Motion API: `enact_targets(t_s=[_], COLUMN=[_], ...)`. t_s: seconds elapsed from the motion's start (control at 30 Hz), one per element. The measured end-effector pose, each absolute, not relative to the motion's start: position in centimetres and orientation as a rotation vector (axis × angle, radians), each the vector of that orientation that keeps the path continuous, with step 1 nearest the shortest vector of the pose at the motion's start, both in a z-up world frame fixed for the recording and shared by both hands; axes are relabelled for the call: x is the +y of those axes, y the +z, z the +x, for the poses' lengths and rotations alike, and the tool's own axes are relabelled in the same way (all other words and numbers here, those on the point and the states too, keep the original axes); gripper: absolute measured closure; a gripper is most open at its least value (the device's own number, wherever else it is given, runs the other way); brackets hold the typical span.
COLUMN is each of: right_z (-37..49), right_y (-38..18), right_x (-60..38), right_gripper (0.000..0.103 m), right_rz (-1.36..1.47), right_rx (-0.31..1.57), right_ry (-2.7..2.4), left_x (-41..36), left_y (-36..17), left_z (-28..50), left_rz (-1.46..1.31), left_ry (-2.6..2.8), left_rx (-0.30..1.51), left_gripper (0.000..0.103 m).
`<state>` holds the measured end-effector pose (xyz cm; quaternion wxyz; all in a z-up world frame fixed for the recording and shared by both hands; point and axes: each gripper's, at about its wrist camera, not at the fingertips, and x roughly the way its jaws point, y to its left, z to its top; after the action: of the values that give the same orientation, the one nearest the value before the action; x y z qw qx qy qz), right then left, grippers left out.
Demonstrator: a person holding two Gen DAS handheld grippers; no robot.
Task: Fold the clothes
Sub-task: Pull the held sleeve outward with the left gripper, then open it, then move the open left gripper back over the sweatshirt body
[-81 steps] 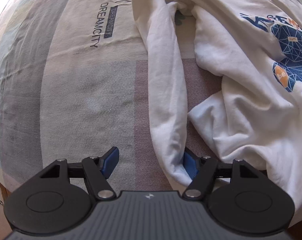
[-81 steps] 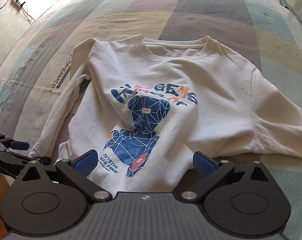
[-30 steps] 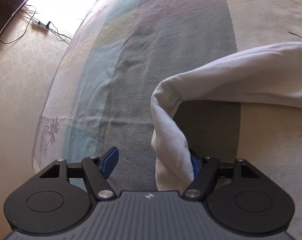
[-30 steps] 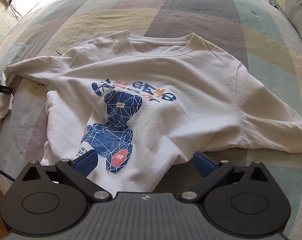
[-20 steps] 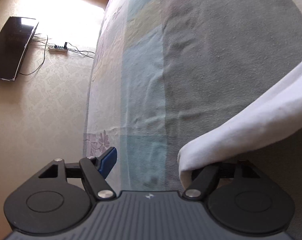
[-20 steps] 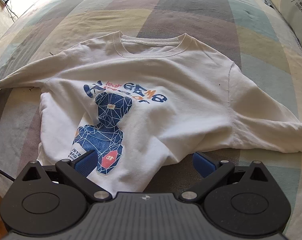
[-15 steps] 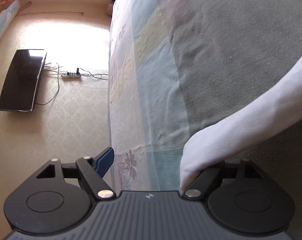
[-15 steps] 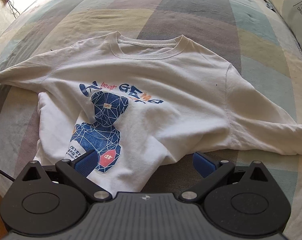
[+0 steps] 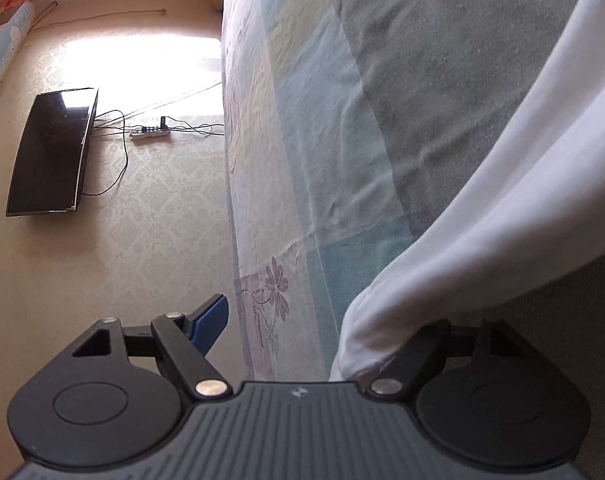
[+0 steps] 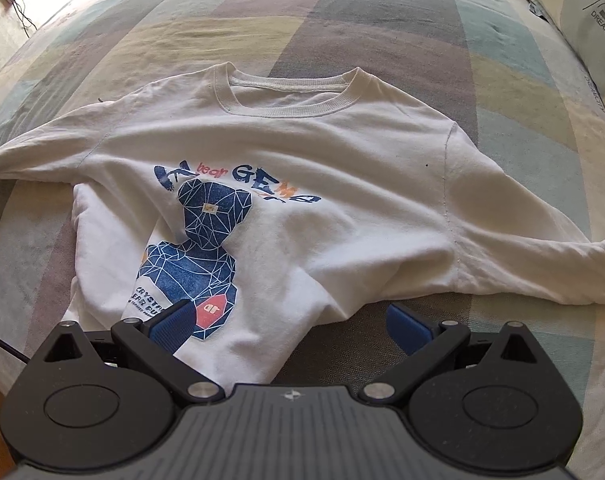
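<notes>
The white sweatshirt [image 10: 302, 168] lies face-up, spread on the bed [image 10: 382, 32]; its sleeve [image 9: 482, 240] reaches the bed's left edge, draped over the left hand-held gripper [image 9: 322, 328], jaws apart; the right hand-held gripper [image 10: 290, 322] gapes over the hem; likely spreading flat; smoothing the bunched hem next.

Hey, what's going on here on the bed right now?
A person with two handheld grippers is laying out a white sweatshirt face up on the striped bedspread. The left gripper is open, one sleeve draped over a finger. The right gripper hovers open above the hem. No fold is made yet.
</notes>
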<state>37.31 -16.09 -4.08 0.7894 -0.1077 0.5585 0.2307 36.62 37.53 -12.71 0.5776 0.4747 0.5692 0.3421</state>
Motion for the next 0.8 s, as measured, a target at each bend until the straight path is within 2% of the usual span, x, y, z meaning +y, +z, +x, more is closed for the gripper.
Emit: enact_targets(t_s=[0.2,0.53,0.8], right_z=[37.5,37.4,37.4], right_y=[-4.4,-4.0,-4.0], right_x=[-16.9,-14.7,-13.3], right_gripper=[0.000,0.000,0.000], right_rz=[-0.219,-0.208,-0.228], right_rx=[1.222,1.203,1.199], right_ry=[0.474,0.530,0.559], left_x=[40.6,34.5,24.0], left_y=[-10.0,-5.5,-6.3], left_z=[36.7,38.8,41.6], left_rz=[1.012,0.455,-0.003], left_ry=[0.920,0.589,0.157], left_rx=[1.333,1.221,1.199], left_gripper=[0.022,0.022,0.023])
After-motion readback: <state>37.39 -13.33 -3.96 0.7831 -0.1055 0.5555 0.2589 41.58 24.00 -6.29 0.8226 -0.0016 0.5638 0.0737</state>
